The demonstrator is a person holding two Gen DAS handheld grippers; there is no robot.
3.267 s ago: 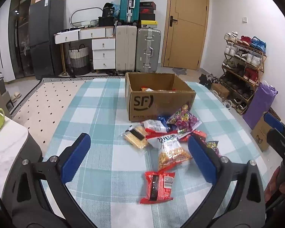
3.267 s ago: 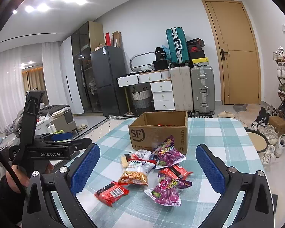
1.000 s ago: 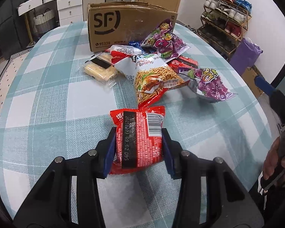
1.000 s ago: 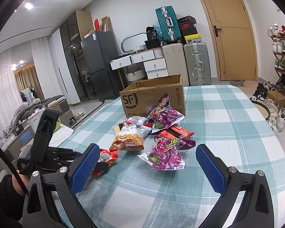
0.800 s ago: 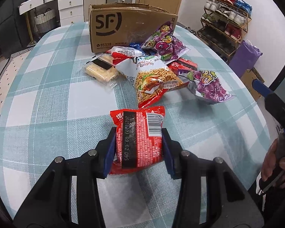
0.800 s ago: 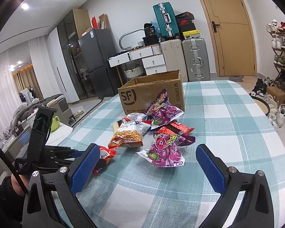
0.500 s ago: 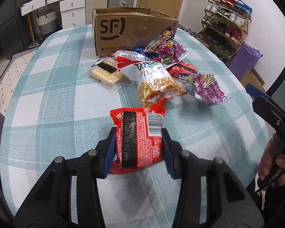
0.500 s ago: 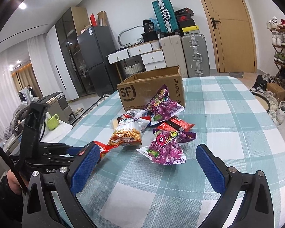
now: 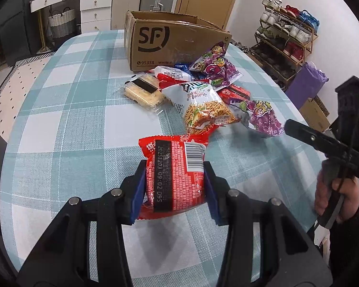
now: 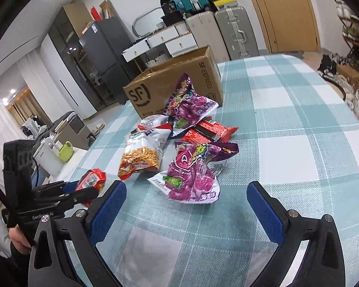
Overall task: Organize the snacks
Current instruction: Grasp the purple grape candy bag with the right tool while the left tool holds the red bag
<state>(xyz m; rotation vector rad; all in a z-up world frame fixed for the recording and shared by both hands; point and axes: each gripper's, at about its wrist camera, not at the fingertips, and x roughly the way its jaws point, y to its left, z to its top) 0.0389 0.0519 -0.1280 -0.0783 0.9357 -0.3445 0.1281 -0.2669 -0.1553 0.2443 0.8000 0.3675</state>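
My left gripper (image 9: 174, 186) is shut on a red snack packet (image 9: 174, 172) and holds it above the checked tablecloth; the packet also shows in the right wrist view (image 10: 92, 179). My right gripper (image 10: 186, 205) is open and empty, low over the table just in front of a purple candy bag (image 10: 193, 172). Ahead lies a pile of snacks: a noodle-snack bag (image 9: 203, 110), a cracker packet (image 9: 143, 93), another purple bag (image 9: 215, 67) and red packets (image 10: 208, 131). An open cardboard SF box (image 9: 174, 43) stands behind the pile.
The round table's edge (image 9: 296, 110) curves on the right. A shoe rack (image 9: 289, 35) and purple bag (image 9: 304, 83) stand beyond it. Suitcases, drawers and a fridge (image 10: 100, 55) line the far wall. A green mug (image 10: 65, 154) sits on a side counter.
My left gripper has closed on the red packet and lifted it off the table. My right gripper has moved down and forward toward the near purple bag, still open.
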